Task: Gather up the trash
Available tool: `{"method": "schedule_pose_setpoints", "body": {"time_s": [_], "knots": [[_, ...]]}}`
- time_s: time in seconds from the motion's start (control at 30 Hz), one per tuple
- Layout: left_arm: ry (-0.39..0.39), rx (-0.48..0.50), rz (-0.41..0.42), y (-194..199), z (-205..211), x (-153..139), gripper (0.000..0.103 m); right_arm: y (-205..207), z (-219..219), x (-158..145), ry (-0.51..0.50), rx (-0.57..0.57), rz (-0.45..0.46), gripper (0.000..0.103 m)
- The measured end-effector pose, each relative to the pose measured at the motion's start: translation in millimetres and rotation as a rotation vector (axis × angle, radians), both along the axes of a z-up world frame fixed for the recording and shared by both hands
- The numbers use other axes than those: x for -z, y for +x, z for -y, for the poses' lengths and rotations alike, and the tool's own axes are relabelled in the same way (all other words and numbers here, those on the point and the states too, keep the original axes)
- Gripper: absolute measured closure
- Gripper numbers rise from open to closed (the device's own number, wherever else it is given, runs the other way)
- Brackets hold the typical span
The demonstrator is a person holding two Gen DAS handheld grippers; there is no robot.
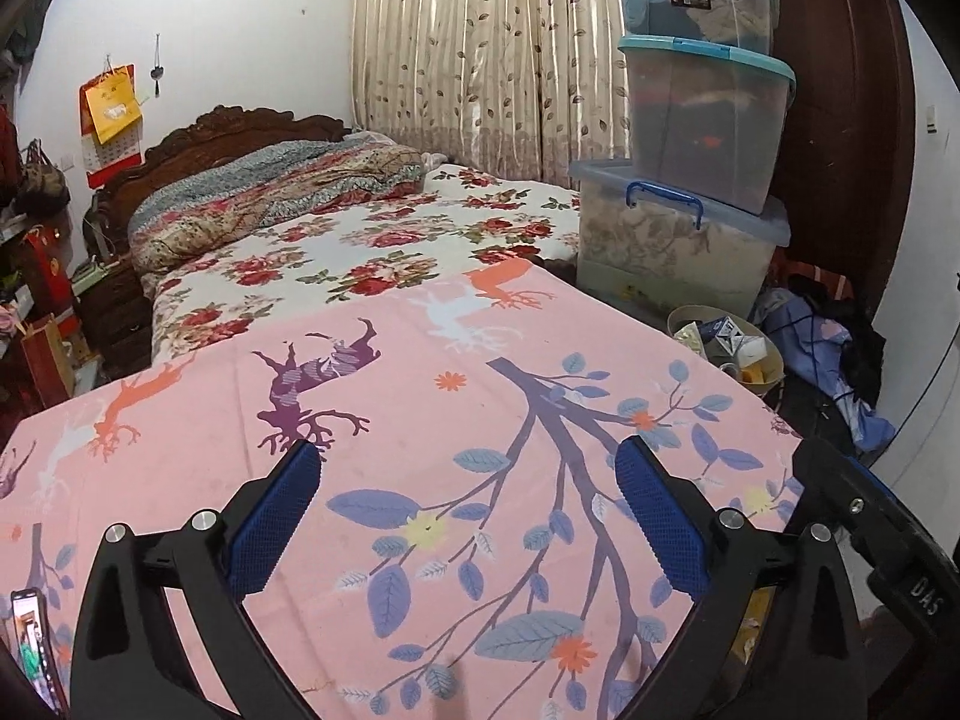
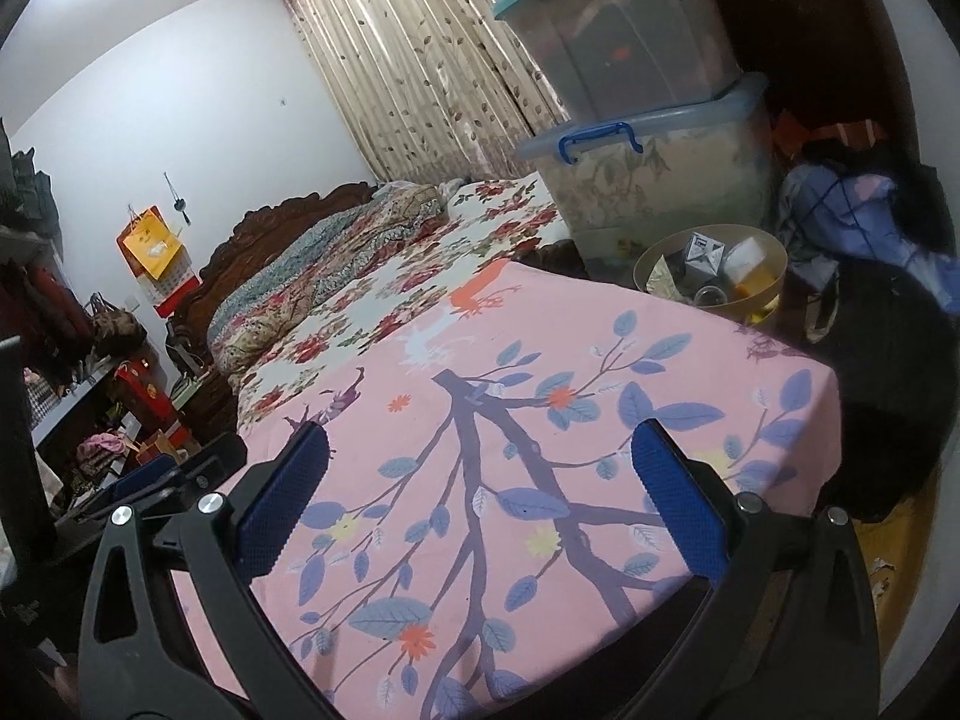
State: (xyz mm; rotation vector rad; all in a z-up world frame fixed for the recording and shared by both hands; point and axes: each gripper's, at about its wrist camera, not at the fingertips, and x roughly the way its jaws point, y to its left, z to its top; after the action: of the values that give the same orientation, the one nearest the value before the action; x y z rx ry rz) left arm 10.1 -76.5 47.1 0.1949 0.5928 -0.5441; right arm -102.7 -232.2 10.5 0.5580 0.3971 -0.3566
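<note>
Both sets of jaws are standing spread wide with nothing between them: the left gripper (image 1: 465,492) and the right gripper (image 2: 480,468) are each hovering over the pink sheet (image 1: 420,408), blue pads apart, gripping nothing. No loose trash is showing on the sheet in either view. What looks like the collected trash is sitting in the tan bin (image 2: 774,264) just past the far right corner of the pink sheet, beside the clear storage boxes (image 2: 660,180): a crumpled wrapper, a small printed carton (image 2: 703,253), something white and something orange (the smaller pieces are too blurred to name). By my reading, the job is looking close to finished, or a further search for trash is still to come.

Several things could be going wrong from here. With the bin sitting so near the edge of the bed and the boxes stacked right behind it, a wide-open gripper swinging toward it could be knocking the rim and tipping the contents out. A phone (image 1: 33,648) is lying at the left edge of the left wrist view, close to the left gripper's frame, and a careless sweep could be pushing it off. Open jaws dragged low could also be snagging the sheet. The dark clothes piled on the right could be hiding trash and being mistaken for it.
</note>
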Motion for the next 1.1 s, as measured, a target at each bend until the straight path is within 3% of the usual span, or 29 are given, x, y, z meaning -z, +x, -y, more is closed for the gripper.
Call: {"method": "schedule_pose_setpoints", "body": {"time_s": [0.2, 0.53, 1.1], "knots": [[0.036, 0.000, 0.045, -10, 11, -5, 0.008, -4, 4, -2, 0.006, -0.005, 0.012, 0.003], [0.069, 0.021, 0.028, -12, 21, -4, 0.008, -3, 11, 3, 0.014, -0.001, 0.002, 0.003], [0.074, -0.052, 0.024, 0, 12, -4, 0.008, 8, 13, 18, 0.051, -0.027, -0.028, 0.003]]}}
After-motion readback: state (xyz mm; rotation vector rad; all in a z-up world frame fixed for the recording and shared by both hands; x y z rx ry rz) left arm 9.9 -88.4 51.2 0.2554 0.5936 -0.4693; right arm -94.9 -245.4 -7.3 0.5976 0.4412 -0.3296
